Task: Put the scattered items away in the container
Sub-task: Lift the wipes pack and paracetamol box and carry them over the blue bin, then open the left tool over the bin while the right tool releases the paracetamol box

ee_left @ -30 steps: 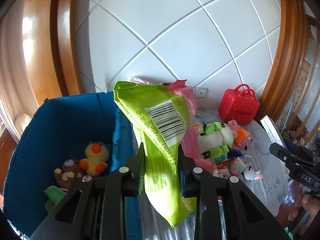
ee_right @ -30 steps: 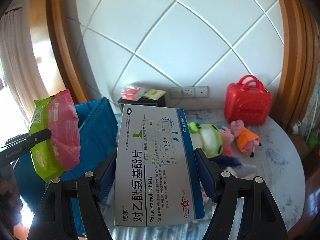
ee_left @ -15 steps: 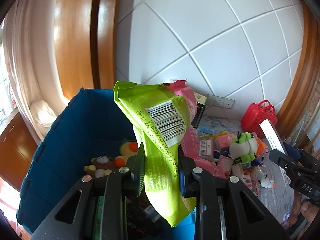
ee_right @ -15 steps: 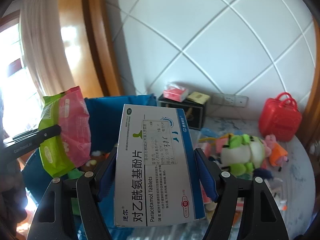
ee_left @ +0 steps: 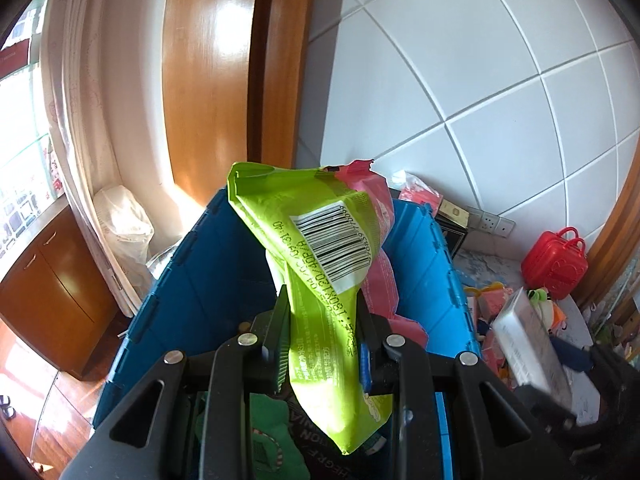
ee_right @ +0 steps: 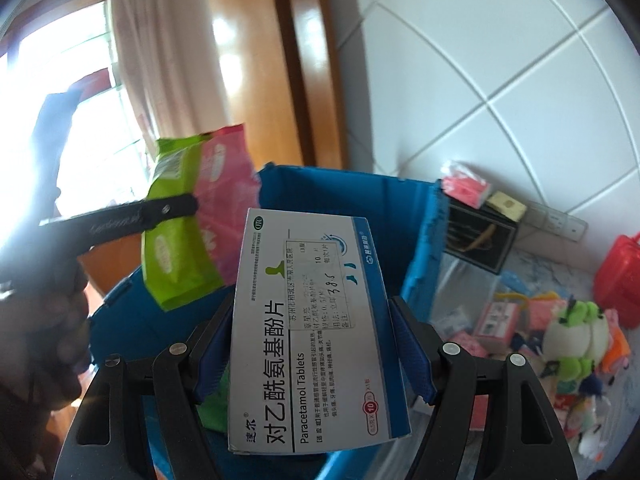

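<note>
Both grippers are now over the blue crate — a second ago they hung over the table.

Left gripper (ee_left: 322, 344) stays clamped on the green-and-pink snack bag (ee_left: 320, 264), right gripper (ee_right: 312, 344) on the paracetamol box (ee_right: 308, 320), each held above the blue crate (ee_left: 200, 280), which now fills both views. Plush toys (ee_right: 576, 328) and red case (ee_left: 554, 264) have slid to the right edge. The bag and jaws hide most of the crate's contents — only a green patch shows.
</note>
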A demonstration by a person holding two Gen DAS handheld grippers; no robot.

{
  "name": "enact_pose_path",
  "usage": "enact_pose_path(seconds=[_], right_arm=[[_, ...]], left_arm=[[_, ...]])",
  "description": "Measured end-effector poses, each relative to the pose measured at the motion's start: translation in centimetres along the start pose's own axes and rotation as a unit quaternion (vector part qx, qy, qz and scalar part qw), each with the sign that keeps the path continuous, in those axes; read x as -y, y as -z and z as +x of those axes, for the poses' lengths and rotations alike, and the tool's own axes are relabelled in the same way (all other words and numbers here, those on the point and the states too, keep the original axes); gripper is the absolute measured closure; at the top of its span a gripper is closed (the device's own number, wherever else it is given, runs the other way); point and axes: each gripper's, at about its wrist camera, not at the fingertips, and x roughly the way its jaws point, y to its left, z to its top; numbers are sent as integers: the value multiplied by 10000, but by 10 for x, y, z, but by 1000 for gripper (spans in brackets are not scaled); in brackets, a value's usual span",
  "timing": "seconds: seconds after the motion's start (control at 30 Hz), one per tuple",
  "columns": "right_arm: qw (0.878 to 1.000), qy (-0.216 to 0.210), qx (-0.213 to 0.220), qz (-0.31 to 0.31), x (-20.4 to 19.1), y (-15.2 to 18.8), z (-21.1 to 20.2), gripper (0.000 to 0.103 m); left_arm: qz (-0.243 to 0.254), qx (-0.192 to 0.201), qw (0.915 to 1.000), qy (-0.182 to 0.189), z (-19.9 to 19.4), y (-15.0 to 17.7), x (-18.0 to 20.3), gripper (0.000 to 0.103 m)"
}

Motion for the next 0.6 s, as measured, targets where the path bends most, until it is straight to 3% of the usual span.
enact_pose_path(seconds=[0.27, 0.6], right_arm=[[9988, -313, -252, -264, -30, 2, 23, 30], [9978, -414, -358, -364, -44, -3, 41, 30]], left_arm=[[-90, -3, 9999, -92, 11, -10, -25, 77], [-92, 63, 9999, -110, 13, -22, -36, 77]])
